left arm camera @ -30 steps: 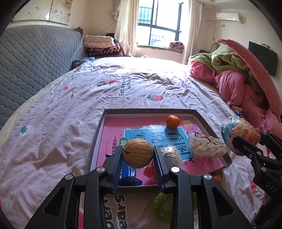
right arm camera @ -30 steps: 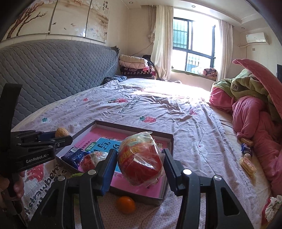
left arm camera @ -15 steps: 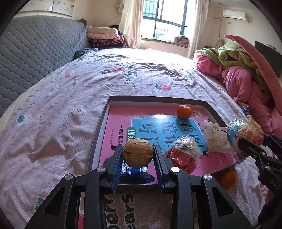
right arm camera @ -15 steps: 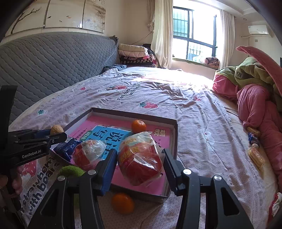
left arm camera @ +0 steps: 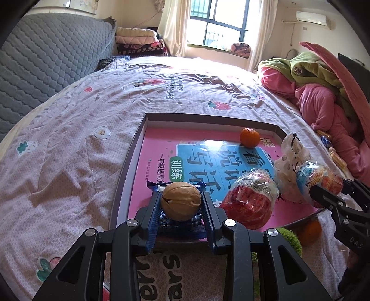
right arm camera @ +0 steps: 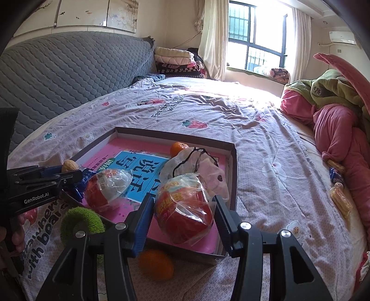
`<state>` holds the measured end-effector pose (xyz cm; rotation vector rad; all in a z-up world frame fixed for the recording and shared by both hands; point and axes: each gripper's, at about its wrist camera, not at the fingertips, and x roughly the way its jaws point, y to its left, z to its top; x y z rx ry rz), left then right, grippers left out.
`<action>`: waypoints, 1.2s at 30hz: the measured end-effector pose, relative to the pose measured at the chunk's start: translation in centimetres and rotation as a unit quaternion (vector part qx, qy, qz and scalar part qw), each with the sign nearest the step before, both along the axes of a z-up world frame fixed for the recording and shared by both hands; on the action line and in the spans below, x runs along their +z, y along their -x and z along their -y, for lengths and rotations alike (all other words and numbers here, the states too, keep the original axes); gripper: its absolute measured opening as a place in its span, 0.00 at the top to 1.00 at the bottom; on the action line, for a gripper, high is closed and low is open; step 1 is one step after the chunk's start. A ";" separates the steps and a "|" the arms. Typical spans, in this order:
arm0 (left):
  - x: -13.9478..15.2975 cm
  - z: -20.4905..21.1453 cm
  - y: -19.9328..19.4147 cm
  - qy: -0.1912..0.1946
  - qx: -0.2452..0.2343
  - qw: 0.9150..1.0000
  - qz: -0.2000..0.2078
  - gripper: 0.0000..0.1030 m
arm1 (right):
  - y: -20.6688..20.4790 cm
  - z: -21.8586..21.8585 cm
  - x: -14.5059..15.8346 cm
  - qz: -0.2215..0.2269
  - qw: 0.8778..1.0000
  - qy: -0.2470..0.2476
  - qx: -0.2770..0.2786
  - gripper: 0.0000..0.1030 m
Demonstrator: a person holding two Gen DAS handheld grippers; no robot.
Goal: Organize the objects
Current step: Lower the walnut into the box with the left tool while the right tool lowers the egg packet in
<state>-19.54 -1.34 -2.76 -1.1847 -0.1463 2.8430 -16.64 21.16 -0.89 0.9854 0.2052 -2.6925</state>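
Both grippers are now lower, closer to the tray. Left gripper grasps the walnut; right gripper grasps the red wrapped snack.

Grey quilted headboard ran along bed's left edge. Barred window with cream curtains let bright daylight in at far end. Folded blankets were stacked in far left corner. Air conditioner hung high on right wall.

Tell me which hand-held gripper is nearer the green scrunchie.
Left. The left hand-held gripper holds a walnut just above the green scrunchie; the right hand-held gripper sits farther off.
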 end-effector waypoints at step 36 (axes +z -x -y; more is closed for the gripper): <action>-1.0 1.9 1.0 -0.027 0.021 0.999 -0.001 0.66 | 1.3 -0.8 -2.0 0.031 0.999 0.030 -0.024 0.48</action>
